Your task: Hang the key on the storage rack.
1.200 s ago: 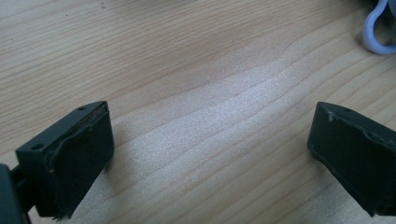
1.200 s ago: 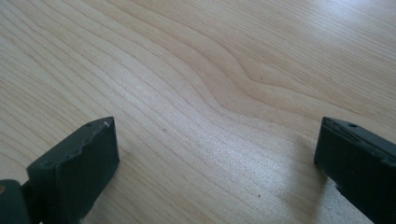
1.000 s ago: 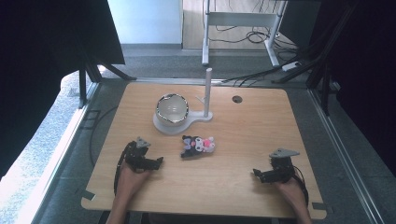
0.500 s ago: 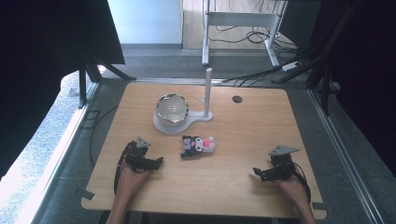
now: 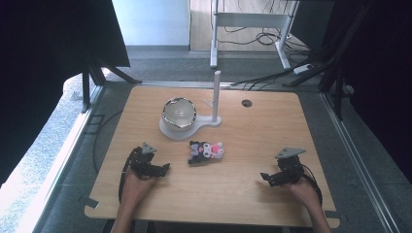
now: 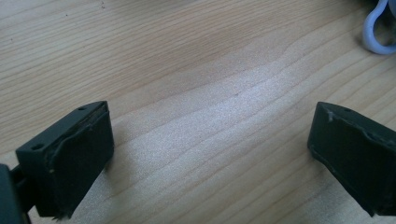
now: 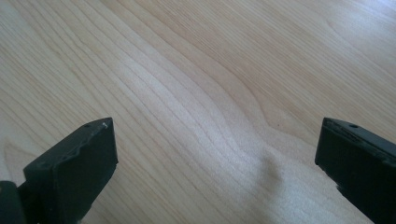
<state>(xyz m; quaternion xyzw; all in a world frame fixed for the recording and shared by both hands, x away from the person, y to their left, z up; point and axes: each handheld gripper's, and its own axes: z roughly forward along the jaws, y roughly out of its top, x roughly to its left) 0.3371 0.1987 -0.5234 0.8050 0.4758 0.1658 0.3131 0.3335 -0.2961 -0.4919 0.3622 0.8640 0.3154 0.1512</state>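
- Next to nothing has changed over the last second: both hands sit where they were near the front edge of the table [image 5: 252,194], and the soft toy [image 5: 206,151] has not shifted. Only the right gripper [image 5: 268,178] seems to have edged a touch lower and nearer the person.
- I read that as work not yet begun: nobody has reached for anything, and the toy lies untouched.
- The left gripper [image 5: 164,168] rests low over the wood with its jaws wide apart and nothing between them; its own camera shows bare board in the gap, with a loop of pale cable [image 6: 377,32] at the top corner.
- The right gripper is likewise spread open and empty, well apart from the toy.
- The toy lies between the two hands, just beside the left gripper's reach and close in front of the white stand [image 5: 192,127].
- It looks plush and squashy, black with pink and white patches, lumpy in outline, so it should yield under a pinch.
- The bowl [image 5: 179,112] on the stand is round and glossy with a dark rim; a slim white post [image 5: 215,96] rises upright beside it.
- The tabletop is pale wood with flowing grain, smooth and faintly shiny.
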